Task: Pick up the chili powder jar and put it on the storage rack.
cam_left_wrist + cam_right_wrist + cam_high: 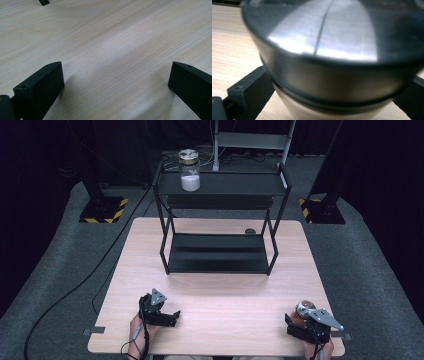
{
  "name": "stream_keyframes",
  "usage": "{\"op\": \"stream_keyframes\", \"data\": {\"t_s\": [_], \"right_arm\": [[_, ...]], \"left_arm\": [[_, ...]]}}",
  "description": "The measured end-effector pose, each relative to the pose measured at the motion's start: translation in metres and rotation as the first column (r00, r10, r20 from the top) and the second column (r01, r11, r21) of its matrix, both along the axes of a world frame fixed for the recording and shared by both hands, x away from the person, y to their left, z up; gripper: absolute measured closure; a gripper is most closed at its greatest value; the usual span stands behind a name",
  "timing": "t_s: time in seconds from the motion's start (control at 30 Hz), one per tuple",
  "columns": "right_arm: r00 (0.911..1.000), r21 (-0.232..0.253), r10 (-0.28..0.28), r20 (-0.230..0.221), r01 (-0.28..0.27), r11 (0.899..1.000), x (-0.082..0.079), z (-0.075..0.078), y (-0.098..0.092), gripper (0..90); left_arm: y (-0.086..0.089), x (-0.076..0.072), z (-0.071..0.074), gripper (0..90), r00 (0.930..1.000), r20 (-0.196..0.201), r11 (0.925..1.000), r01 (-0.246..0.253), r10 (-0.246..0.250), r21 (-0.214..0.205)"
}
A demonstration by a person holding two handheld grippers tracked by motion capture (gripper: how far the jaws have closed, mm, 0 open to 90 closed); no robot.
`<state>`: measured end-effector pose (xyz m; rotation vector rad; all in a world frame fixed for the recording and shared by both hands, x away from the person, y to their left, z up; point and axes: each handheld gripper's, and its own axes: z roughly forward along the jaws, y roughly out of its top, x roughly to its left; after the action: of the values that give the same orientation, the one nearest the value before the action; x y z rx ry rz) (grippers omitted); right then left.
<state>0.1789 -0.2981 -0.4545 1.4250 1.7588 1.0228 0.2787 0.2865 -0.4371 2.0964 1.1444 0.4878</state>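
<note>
— Nearest the lens first, starting at the left: what do you see?

— Two black fingers (40, 90) of the left gripper (115, 82) rise from the bottom of the left gripper view, spread wide, with nothing but pale wood-grain surface (112, 37) between them. A small dark corner sits on the wood far beyond the fingertips; I cannot tell what it is.

— And from above?

— The high view places that left gripper (170, 316) near the front left edge of the surface, held in a hand (137, 330), cable trailing off the edge. Well ahead of its fingers stands a black two-tier rack (220, 202), and on the rack's top shelf, toward its left end, a glass jar (189, 170) with white powder in the bottom.

— Now the right side.

— The right gripper view is very close: a metal-lidded jar (332, 50) sits between the right gripper's fingers (249, 90), one finger against its left side, the other at its right, just under the lid's rim. The glass below the lid is blurred.

— Does the high view add anything?

— Yes: the right gripper (300, 322) rests near the front right corner, fingers closed around that jar (303, 308), whose round lid shows just ahead of the grey plate.
</note>
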Motion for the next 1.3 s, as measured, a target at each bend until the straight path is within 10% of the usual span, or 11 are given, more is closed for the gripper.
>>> {"op": "stream_keyframes", "data": {"t_s": [0.43, 1.3], "right_arm": [[0.9992, 0.004, 0.040, 0.006, -0.040, 0.999, -0.002, -0.001, -0.008, 30.1], [0.9921, 0.021, 0.087, -0.090, -0.085, 0.996, 0.016, 0.025, -0.013, 30.6]], "left_arm": [[0.000, 0.001, 0.000, 0.0, 1.0000, -0.003, 1.0000, 0.001, -0.001, 0.000], [0.000, 0.000, 0.000, 0.0, 1.0000, -0.001, 1.0000, 0.001, -0.001, 0.001]]}}
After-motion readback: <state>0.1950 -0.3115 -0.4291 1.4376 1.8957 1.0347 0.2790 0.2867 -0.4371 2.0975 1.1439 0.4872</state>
